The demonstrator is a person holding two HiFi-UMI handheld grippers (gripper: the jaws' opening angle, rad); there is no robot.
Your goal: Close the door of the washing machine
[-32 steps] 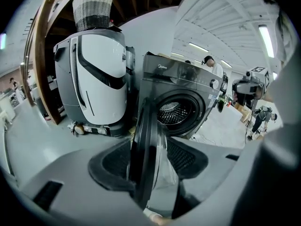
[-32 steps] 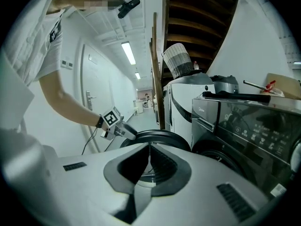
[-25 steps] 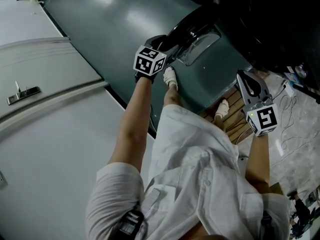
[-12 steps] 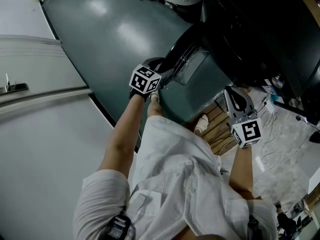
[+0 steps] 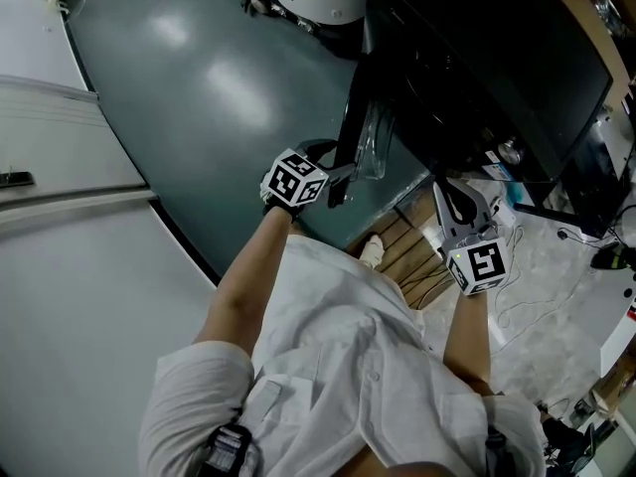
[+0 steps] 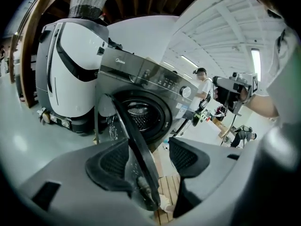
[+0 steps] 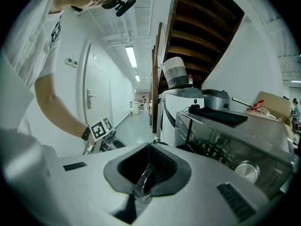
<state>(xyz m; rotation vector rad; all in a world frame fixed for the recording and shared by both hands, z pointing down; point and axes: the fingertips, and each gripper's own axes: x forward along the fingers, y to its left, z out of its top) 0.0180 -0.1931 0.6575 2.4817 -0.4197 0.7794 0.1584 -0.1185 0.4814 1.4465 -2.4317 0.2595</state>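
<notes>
You are swinging the door (image 6: 133, 135) shut. A second ago it was lying wide open with its glass facing your head camera. Now it is showing edge-on in the head view, with the left gripper (image 5: 336, 182) having travelled round with it toward the washer (image 6: 155, 81). By my reckoning that puts you about halfway, with the closing arc and the latch still ahead.

The left gripper's jaws are standing spread, straddling the door's rim. The rim is lying against the left pad (image 6: 110, 161) and well clear of the right pad (image 6: 186, 157), so you are pushing the door rather than pinching it. The drum opening (image 6: 141, 114) is straight ahead of this gripper, just beyond the rim, and nothing is hanging out of it that I can see.

The right gripper (image 7: 146, 171) is hanging idle off to the right of the left one, its jaws pressed together. A glassy glint is showing in the slit between them, but I cannot tell what it is.

For room, the wedge between door and washer front is narrowing ahead of the left gripper, and the right jaw is sitting on the inside of the rim. It could get trapped there as the door meets the front, so you will probably want to slide off before the last stretch. The pallet (image 5: 397, 251) and your foot (image 5: 373, 251) are below the gripper, under the door's swing. The white machine (image 6: 70, 74) is sitting off to its left, out of the way.
</notes>
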